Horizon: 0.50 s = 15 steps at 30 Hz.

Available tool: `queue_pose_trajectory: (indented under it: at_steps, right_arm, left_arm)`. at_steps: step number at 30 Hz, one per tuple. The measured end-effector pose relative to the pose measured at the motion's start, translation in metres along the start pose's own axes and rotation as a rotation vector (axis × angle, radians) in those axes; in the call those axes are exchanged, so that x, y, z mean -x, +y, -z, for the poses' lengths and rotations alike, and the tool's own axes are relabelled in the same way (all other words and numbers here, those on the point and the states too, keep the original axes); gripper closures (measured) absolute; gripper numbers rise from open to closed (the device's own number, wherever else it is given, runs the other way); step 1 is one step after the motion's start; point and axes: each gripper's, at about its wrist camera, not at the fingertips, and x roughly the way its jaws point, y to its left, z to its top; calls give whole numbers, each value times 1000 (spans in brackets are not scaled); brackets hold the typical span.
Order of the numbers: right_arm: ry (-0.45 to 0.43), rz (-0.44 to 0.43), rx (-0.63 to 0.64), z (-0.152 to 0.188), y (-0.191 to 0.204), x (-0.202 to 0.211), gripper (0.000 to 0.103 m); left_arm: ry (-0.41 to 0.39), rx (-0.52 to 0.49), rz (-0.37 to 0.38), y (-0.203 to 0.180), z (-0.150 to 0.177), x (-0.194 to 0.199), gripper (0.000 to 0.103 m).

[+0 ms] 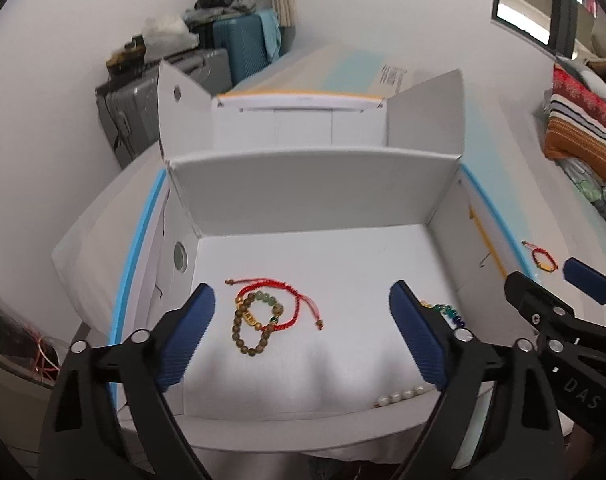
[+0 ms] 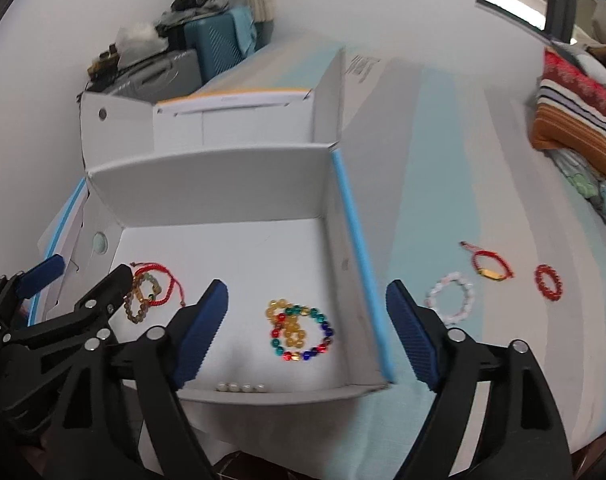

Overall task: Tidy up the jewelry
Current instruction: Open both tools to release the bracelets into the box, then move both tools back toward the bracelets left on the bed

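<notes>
- Left gripper (image 1: 303, 336) and right gripper (image 2: 307, 332): jaws spread wide, empty, above the white box (image 2: 207, 184).
- Inside: pearls (image 2: 241, 388) nearest, multicoloured beads (image 2: 303, 330), brown beads (image 1: 249, 330) tangled with red cord (image 1: 279, 300).
- Right, on the bed (image 2: 443, 128): white bracelet (image 2: 451, 298), red bracelet (image 2: 548, 282).

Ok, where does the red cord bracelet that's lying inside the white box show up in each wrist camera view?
Left wrist view: the red cord bracelet lies low and left of centre on the box floor, between the open left gripper's fingers, looped over a brown bead bracelet.
Right wrist view: the same bracelet sits at left, just beyond the left gripper.
Shared landmark: the round hole in the box's left wall.
</notes>
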Motion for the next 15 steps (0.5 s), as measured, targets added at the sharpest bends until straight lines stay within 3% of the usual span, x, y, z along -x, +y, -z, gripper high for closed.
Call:
queue_pose_trajectory:
  at_steps: [5, 15]
  right_arm:
    - [-45, 29, -45, 3, -31, 25, 11]
    - [-100, 110, -121, 13, -110, 62, 8]
  left_arm:
    - [-34, -13, 29, -22, -3, 17, 6]
    - [-54, -75, 75, -86, -4, 36, 6]
